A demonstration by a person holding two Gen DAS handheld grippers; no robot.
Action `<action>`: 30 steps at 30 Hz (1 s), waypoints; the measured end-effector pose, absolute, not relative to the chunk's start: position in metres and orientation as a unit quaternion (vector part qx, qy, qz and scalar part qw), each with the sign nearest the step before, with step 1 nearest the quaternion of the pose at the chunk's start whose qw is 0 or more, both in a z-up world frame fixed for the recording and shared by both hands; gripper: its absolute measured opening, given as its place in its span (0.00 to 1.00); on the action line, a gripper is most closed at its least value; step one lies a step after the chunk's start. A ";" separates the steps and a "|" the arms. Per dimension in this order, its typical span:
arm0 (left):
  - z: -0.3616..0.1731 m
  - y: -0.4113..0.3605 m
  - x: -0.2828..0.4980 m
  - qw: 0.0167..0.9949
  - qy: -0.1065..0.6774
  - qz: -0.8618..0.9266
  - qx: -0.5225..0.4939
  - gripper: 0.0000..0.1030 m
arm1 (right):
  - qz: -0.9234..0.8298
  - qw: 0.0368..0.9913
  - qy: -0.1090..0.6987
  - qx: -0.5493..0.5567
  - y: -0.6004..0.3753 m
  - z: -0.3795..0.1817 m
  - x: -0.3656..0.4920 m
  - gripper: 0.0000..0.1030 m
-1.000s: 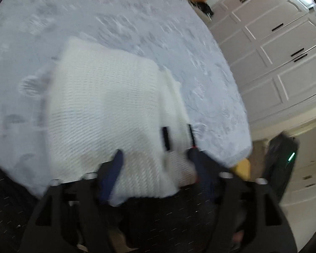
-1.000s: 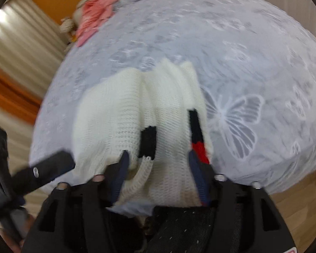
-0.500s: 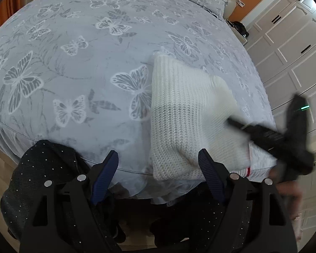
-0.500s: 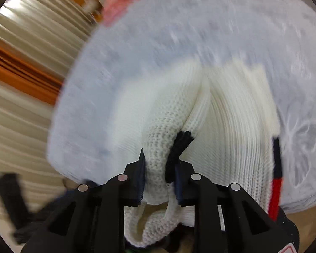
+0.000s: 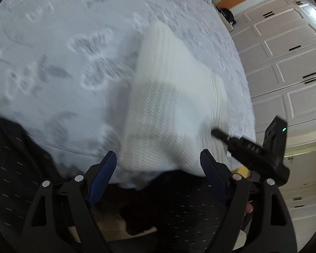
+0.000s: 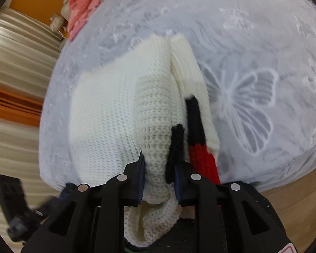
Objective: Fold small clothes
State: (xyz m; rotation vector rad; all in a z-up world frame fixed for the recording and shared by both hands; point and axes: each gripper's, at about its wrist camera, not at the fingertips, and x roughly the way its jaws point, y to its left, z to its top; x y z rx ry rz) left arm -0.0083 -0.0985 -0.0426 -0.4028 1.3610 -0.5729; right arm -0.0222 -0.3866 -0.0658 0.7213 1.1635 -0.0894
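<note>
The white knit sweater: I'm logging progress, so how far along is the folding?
Partly done: the white knit sweater already lies doubled into a narrow bundle at the edge of the butterfly bedspread. In hand: the right gripper is clamped on its near end beside the black trim. The left gripper has its jaws opening, with no fabric pinched. Left: the final fold and setting it down flat.
</note>
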 end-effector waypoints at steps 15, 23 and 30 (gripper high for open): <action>-0.035 -0.122 -0.006 0.731 0.615 -0.266 -0.128 0.82 | -0.026 0.812 0.533 0.237 -0.381 -0.015 -0.042 0.47; -0.058 -0.137 -0.022 0.719 0.634 -0.263 -0.110 0.82 | 0.001 0.781 0.580 0.232 -0.356 -0.050 -0.042 0.10; -0.098 -0.151 -0.013 0.718 0.663 -0.209 -0.025 0.79 | -0.025 0.778 0.564 0.275 -0.396 -0.072 -0.062 0.09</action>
